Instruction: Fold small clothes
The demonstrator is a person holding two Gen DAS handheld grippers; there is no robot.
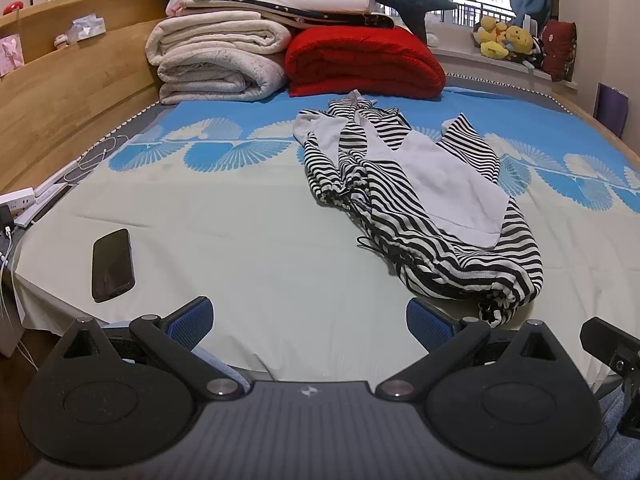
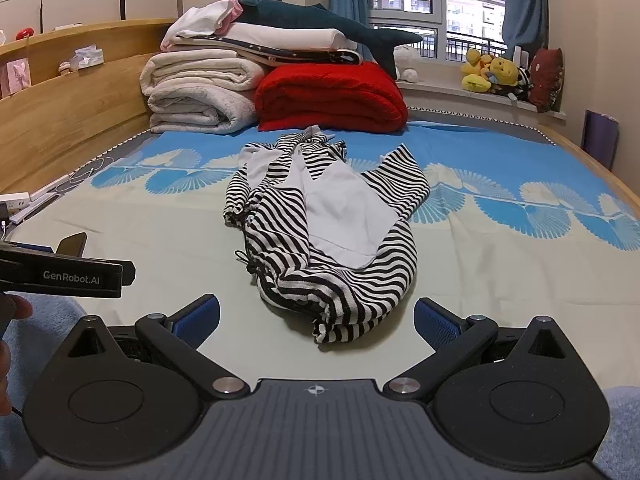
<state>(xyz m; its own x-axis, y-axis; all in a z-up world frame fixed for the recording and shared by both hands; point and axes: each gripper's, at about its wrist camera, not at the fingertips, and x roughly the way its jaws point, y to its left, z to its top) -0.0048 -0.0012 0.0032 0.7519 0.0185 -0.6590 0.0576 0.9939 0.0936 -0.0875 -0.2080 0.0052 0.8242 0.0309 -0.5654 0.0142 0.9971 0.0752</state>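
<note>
We hold both tools low at the near edge of the bed (image 1: 248, 240), and the trouble we foresee starts with that wide, soft surface: its sheet is loose enough that a deep pinch could lift it along with the clothing, so we judge that any grasp should take only the top layers. Next in size, the red blanket (image 1: 364, 60) and the stack of pale folded blankets (image 1: 216, 60) sit at the far end, near the top of the garment, and spreading it out toward them could crowd the fold. The striped garment (image 2: 320, 232) itself lies in the middle of the bed, well apart from both tools, crumpled lengthwise with its black-and-white stripes twisted, a plain pale grey panel (image 2: 344, 216) turned up across its middle, and gathered, bunched ends; a thin drawstring trails from its left side. We think that bunching may hide which edge is a hem and which a sleeve, so a wrong corner could be grabbed, and the cord could snag. The phone (image 1: 113, 265) rests on the sheet to the left, where a sweeping cloth might drag it. The left gripper (image 1: 310, 322) has its jaws spread wide and empty, and the right gripper (image 2: 316, 320) likewise gapes with nothing between its blue pads.
</note>
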